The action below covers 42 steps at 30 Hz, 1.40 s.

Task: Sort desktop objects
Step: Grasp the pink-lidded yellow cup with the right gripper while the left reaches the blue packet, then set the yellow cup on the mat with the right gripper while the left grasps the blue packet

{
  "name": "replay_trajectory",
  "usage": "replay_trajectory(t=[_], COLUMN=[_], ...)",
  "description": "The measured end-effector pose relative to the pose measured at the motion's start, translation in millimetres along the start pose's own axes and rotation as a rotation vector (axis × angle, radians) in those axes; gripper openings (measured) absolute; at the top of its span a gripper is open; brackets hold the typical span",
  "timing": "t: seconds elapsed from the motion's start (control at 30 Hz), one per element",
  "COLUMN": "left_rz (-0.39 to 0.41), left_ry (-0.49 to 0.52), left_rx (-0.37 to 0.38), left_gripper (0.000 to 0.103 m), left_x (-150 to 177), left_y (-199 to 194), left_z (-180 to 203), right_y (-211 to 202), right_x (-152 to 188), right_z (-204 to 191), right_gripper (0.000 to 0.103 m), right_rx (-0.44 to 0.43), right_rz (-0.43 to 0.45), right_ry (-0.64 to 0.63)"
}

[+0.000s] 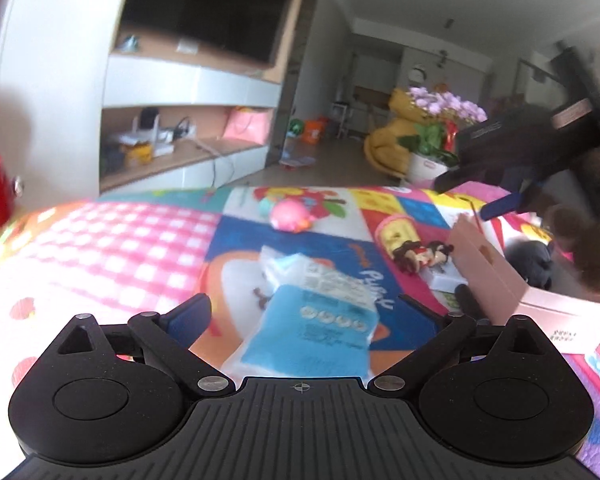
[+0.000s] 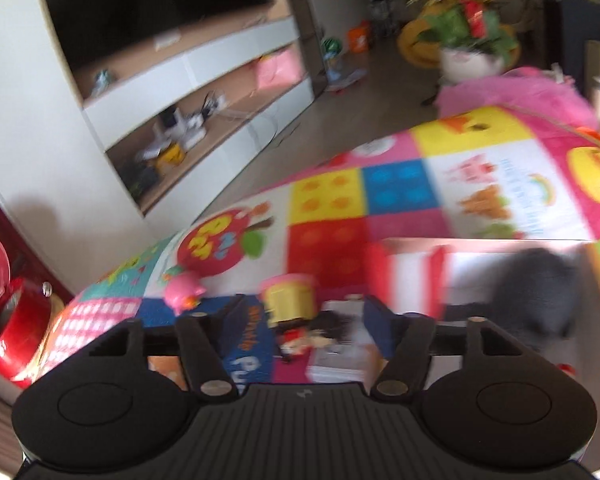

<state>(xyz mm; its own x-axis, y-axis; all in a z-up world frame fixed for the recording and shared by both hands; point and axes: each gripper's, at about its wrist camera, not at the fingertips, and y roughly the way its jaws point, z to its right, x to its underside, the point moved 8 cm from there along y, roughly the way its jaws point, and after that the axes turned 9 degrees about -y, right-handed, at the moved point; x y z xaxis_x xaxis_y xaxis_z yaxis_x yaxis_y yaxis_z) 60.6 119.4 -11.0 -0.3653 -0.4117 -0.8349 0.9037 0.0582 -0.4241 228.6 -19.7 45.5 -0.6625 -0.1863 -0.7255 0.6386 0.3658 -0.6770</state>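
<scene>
Tongs of the left gripper (image 1: 324,308) stand wide apart with a blue-and-white plastic pouch (image 1: 312,316) lying flat between them on the colourful play mat (image 1: 120,240). It looks light, soft and slick, so a pinch across its fuller blue middle seems safest. Ahead of the pouch sit a pink pig toy (image 1: 290,216) and a small dark-haired figurine (image 1: 420,256). Right gripper (image 2: 304,316) is also spread, the figurine (image 2: 312,332) between its tongs, a pink box (image 2: 480,272) just beyond.
</scene>
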Motion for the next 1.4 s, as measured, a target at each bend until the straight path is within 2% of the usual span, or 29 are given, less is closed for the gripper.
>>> replay_trajectory(t=[0.1, 0.27, 0.3, 0.33, 0.37, 0.47, 0.6, 0.7, 0.83, 0.97, 1.07, 1.13, 1.33, 1.4], left_rz=[0.006, 0.006, 0.002, -0.001, -0.002, -0.007, -0.006, -0.005, -0.001, -0.006, 0.002, -0.016, -0.058, -0.079], left_ry=[-0.003, 0.002, -0.002, -0.006, -0.010, -0.015, -0.017, -0.008, 0.019, 0.077, 0.128, 0.150, 0.230, 0.242], left_rx=[0.022, 0.046, 0.046, 0.046, 0.047, 0.050, 0.047, 0.040, 0.022, -0.009, -0.025, -0.023, -0.038, -0.052], left_gripper=[0.100, 0.100, 0.100, 0.100, 0.100, 0.101, 0.101, 0.101, 0.101, 0.101, 0.101, 0.101, 0.102, 0.102], left_x=[0, 1, 2, 2, 2, 3, 3, 3, 3, 5, 8, 13, 22, 24], left_y=[-1, -1, -1, -1, -1, 0, 0, 0, 1, 3, 0, -1, 2, 7], left_z=[0, 2, 2, 2, 2, 2, 2, 2, 6, 13, 21, 26, 39, 40], right_y=[40, 105, 115, 121, 122, 89, 1, -66, -118, -135, -133, -130, -123, -127], right_x=[-7, -1, 1, 4, 4, -1, 8, 43, 109, 156, 169, 177, 195, 201], right_z=[-19, -38, -40, -44, -49, -65, -73, -66, -42, -5, 20, 29, 46, 48], right_gripper=[0.071, 0.071, 0.068, 0.056, 0.055, 0.055, 0.055, 0.055, 0.055, 0.055, 0.055, 0.055, 0.056, 0.064], right_rx=[0.058, 0.215, 0.239, 0.252, 0.249, 0.166, 0.020, -0.050, -0.029, 0.044, 0.052, 0.046, 0.031, 0.023], right_rz=[-0.045, -0.142, -0.161, -0.179, -0.186, -0.075, 0.070, 0.156, 0.175, 0.172, 0.154, 0.160, 0.140, 0.126], right_ry=[-0.070, -0.223, -0.254, -0.287, -0.318, -0.362, -0.368, -0.420, -0.469, -0.387, -0.252, -0.209, -0.187, -0.195])
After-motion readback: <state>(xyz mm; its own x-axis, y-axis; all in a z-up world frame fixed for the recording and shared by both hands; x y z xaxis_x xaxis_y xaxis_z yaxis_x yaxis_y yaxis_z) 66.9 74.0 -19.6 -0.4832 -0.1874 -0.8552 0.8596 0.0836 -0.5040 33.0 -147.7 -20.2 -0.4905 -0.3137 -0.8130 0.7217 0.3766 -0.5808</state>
